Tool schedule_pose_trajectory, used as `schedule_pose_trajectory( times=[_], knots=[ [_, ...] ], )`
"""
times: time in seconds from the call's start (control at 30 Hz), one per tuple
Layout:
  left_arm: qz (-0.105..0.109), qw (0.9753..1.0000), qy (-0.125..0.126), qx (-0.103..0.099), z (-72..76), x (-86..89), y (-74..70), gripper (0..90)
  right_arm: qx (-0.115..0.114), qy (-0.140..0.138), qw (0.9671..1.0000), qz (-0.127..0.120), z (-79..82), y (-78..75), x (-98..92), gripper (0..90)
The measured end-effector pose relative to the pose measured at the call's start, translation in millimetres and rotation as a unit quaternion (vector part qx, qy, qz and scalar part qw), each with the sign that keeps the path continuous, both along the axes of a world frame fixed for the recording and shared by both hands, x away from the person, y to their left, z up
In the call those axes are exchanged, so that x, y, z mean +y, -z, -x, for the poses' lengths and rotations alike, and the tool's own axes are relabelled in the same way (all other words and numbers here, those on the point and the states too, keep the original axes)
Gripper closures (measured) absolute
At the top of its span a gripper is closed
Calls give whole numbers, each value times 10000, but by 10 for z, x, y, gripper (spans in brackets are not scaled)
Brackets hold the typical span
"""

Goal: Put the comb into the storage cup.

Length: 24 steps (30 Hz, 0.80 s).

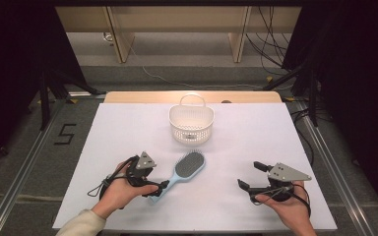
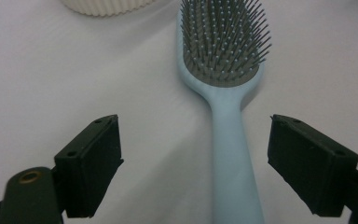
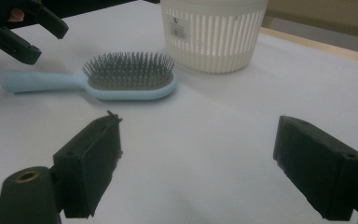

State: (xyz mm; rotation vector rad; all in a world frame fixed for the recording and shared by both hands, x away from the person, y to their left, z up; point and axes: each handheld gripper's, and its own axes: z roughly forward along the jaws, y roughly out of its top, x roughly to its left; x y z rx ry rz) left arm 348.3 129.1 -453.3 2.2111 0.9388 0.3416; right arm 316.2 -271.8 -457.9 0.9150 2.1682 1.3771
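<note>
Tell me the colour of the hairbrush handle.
Light blue; the hairbrush handle shows best in the left gripper view.

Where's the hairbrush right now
In the high view the light blue hairbrush lies bristles up on the white table, nearer the person than the white basket; the open left tongs are at its handle end.

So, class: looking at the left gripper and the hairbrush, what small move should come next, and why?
Probably shut the left gripper on the hairbrush. Its open jaws already stand either side of the blue handle, which lies flat on the white table, ungrasped. The basket stands beyond.
</note>
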Motion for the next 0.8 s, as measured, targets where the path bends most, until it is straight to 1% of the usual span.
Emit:
schedule_pose_trajectory(
  times=[0.03,0.07,0.17,0.2,0.27,0.33,0.4,0.47,0.57,0.63,0.8],
  knots=[
    [0,10000,0,0,0,0,0,170,0,0,10000,0,0,0,0,160],
    [-67,10000,7,20,-17,-26,-2,170,9,11,10000,-3,5,1,-5,159],
    [-218,9996,49,192,-71,-90,2,170,19,31,10000,-10,14,4,-17,160],
    [-288,9992,108,243,-89,-108,5,168,24,50,10000,-36,15,8,-26,160],
    [-510,9980,221,293,-122,-143,15,172,24,55,10000,-28,15,8,-33,160],
    [-648,9970,233,339,-153,-181,24,193,31,65,10000,-34,17,8,-42,160],
    [-706,9961,271,458,-174,-223,26,195,23,74,10000,-39,21,8,-47,160],
    [-746,9953,309,531,-185,-265,26,202,24,71,10000,-35,23,7,-43,160],
    [-787,9937,333,725,-206,-324,20,214,20,64,10000,-31,25,7,-38,160],
    [-864,9925,377,772,-219,-371,23,228,16,71,10000,-34,24,8,-39,160],
    [-1026,9896,387,933,-272,-469,24,239,19,66,10000,-47,23,9,-38,160]
  ],
)
